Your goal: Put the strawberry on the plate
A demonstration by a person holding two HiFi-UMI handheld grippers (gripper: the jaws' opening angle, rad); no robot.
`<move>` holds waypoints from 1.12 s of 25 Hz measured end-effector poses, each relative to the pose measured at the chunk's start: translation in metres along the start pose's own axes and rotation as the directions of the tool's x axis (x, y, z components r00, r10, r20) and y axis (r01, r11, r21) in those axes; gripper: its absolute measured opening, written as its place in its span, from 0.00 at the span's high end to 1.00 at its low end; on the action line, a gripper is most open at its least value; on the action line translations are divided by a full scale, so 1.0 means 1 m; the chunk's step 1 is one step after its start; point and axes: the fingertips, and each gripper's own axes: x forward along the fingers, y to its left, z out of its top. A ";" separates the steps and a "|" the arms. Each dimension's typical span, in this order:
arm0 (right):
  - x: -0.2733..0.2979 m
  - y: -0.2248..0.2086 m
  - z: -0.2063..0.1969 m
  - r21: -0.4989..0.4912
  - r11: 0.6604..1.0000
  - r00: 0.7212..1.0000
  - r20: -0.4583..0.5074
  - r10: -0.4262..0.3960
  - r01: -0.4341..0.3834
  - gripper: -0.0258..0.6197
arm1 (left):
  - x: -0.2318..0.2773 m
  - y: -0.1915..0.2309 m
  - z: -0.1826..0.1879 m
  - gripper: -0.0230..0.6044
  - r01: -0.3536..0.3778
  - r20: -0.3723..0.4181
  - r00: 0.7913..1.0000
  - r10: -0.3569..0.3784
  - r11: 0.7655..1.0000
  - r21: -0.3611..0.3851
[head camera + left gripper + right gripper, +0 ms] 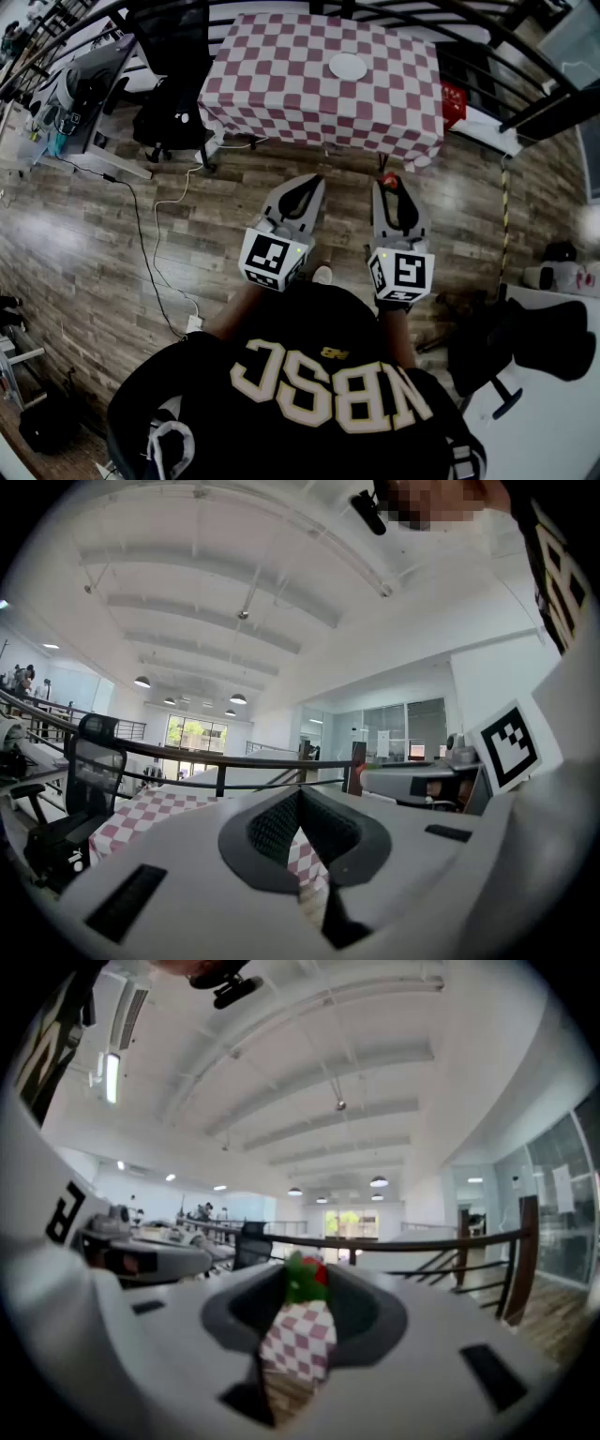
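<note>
A small red strawberry (388, 178) with green leaves (302, 1279) is pinched between the tips of my right gripper (391, 188), which is shut on it. I hold it above the wooden floor, short of the near edge of the red-and-white checkered table (281, 84). The white plate (348, 67) lies on that table towards its far side, with nothing on it. My left gripper (312, 185) hovers beside the right one, its jaws shut tip to tip (300, 797) and holding nothing. In the right gripper view the checkered cloth (298, 1340) shows through the gap below the strawberry.
A black office chair (173, 75) stands left of the table. Cables (155, 253) run over the floor at the left. A dark railing (525, 56) crosses behind the table. Another black chair (525, 347) and a white desk (553, 412) are at the right.
</note>
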 end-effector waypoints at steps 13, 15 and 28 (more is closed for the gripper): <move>-0.023 -0.045 -0.048 0.093 0.995 0.996 -0.082 -0.032 0.040 0.73 | 0.001 -0.022 0.012 0.94 -0.147 -0.016 0.988 0.152 0.975 0.167; -0.017 -0.041 -0.055 0.100 0.994 0.995 -0.094 -0.024 0.034 0.73 | 0.004 -0.015 0.003 0.94 -0.144 -0.036 0.988 0.150 0.980 0.135; 0.148 -0.055 -0.070 0.101 0.994 0.989 -0.142 -0.031 0.046 0.73 | 0.122 0.104 -0.006 0.94 -0.009 0.037 0.999 0.010 0.999 -0.037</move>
